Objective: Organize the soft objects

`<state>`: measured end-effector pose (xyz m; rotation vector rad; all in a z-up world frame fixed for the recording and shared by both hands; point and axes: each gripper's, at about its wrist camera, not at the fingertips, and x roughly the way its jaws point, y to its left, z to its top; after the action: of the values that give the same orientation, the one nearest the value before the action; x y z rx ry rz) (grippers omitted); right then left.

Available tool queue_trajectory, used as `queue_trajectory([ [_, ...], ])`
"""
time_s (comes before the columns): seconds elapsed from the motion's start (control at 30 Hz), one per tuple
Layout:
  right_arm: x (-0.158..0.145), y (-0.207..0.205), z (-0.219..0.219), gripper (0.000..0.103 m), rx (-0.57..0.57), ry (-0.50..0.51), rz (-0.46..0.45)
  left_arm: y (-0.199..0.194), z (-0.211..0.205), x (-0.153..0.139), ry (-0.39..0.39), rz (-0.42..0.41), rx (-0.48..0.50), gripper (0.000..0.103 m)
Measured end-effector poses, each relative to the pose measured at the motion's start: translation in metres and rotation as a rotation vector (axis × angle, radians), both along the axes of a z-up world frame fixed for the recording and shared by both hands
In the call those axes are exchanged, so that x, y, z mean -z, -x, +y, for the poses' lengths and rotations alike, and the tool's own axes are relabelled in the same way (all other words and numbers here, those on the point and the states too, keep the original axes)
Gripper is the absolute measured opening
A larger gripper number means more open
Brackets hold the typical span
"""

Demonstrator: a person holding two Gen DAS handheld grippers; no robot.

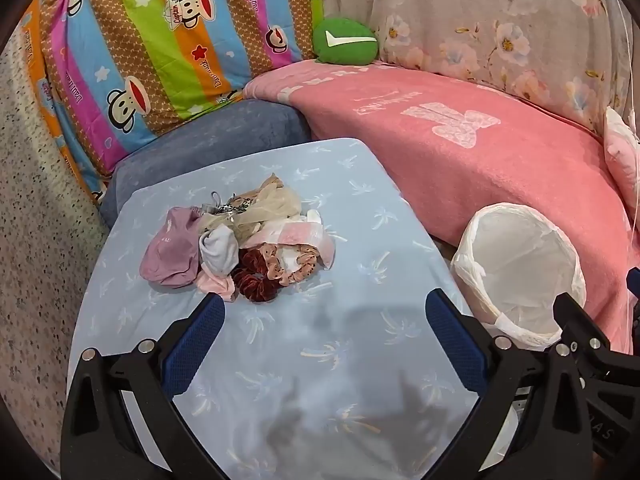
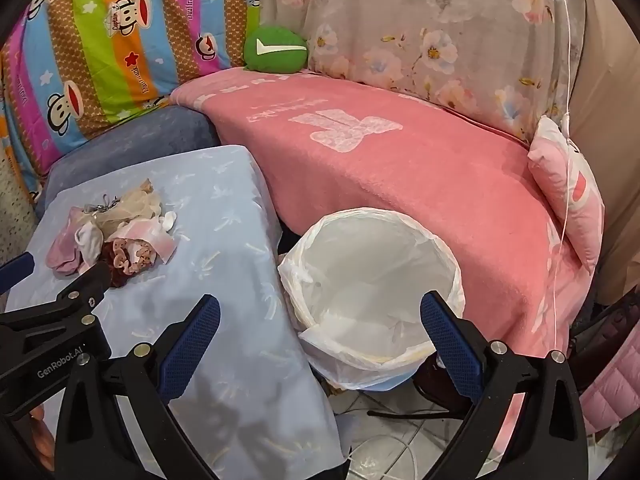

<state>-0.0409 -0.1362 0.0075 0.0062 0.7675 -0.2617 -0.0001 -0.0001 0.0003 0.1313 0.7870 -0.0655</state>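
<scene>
Soft things heaped in one pile (image 1: 240, 240) on the pale blue cloth-covered counter (image 1: 340, 360), toward its far left part. Mauve garment (image 1: 170, 252) at the pile's 9 o'clock edge, white sock (image 1: 220, 250) just beside it. Dark red velvet scrunchie (image 1: 256, 280) at 6 o'clock, touching a peach patterned scrunchie (image 1: 298, 266) to its right. Pink-and-white cloth (image 1: 296, 236) lying across the middle, beige gauzy fabric (image 1: 272, 200) at 12 o'clock with something dark and small tangled in it — possibly a hair clip, too fine to tell.

Left gripper (image 1: 324, 304) angled down over the counter, blue-padded fingers (image 1: 192, 344) spread wide, nothing between them; pile just beyond the left fingertip, not touched. Right gripper (image 2: 320, 308) likewise tilted down, fingers (image 2: 448, 340) wide and empty, poised over the near rim of the white-lined bin (image 2: 444, 256).

Bin standing off the counter's right edge, at 3 o'clock from the pile, tucked against the pink blanket (image 2: 400, 184) — liner empty as far as seen. Green cushion (image 2: 276, 50) with a white tick at 12 o'clock, at the far end of the blanket. Striped monkey-print bedding (image 1: 160, 60) at 10 o'clock, floral fabric (image 2: 420, 40) at 1 o'clock, small pink pillow (image 2: 568, 188) at the blanket's right end.
</scene>
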Motion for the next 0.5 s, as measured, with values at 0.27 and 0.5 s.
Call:
queue_trajectory([
  [0.27,-0.0047,0.003,-0.0074,0.097,0.004,-0.001,-0.009,0.0012,0.0002,-0.0041,0.018,-0.01,0.001,0.096],
  [0.5,-0.0094,0.0048,-0.0021,0.097,0.006,0.013,-0.009,0.0001,0.0035,-0.0081,0.023,-0.011,0.0,0.096],
])
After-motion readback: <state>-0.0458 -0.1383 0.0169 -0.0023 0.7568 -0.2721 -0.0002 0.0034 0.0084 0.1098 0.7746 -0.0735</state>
